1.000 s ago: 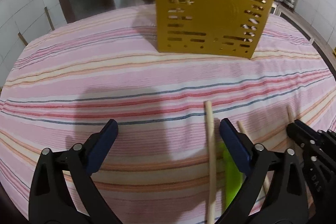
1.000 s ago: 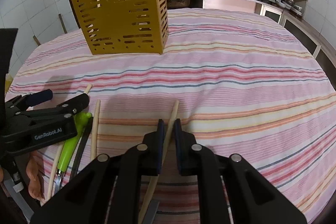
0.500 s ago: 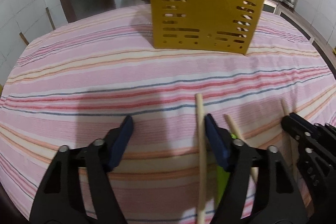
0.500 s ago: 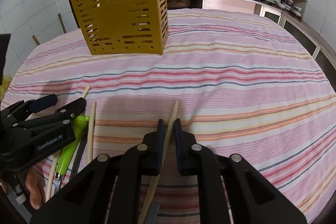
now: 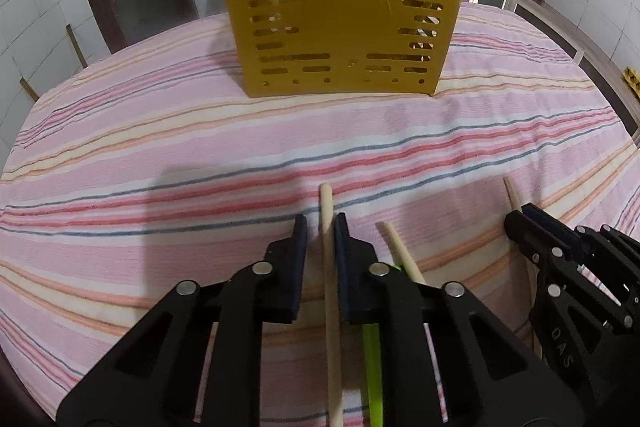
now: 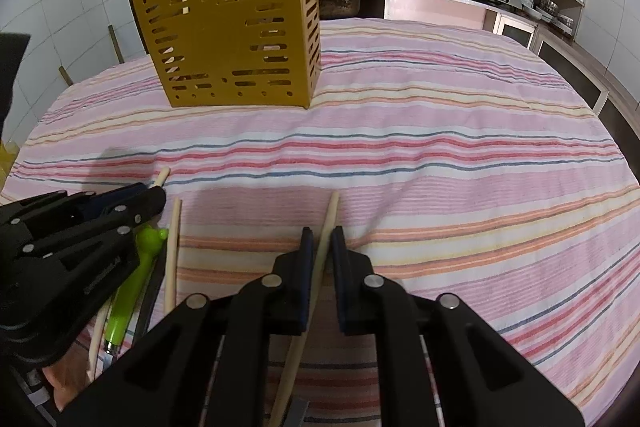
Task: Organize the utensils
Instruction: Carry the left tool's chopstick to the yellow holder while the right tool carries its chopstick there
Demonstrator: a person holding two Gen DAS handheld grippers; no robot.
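- The desk (image 6: 440, 131) is covered with a soft woven cloth in pink, white, orange and blue stripes.
- At its far side a mustard-yellow plastic holder (image 6: 236, 47) is seen upright, box-shaped, its walls cut with rows of slots and round holes; several pale wooden sticks are stood inside it.
- The left gripper (image 5: 320, 227), of black plastic with dark blue pads, has just been closing; a round, smooth wooden chopstick (image 5: 329, 267) is seen between its jaws, and the right pad lies against it, with a small gap at the left pad.
- Just right of it, a bright green glossy handle (image 6: 128, 295) and a second wooden chopstick (image 6: 172, 259) are laid flat on the cloth, close together.
- The right gripper (image 6: 322, 239), made in the same way, is closed on a third chopstick (image 6: 326, 227), which is held slanted with its tip over the cloth.
- Further right, only bare striped cloth is seen.
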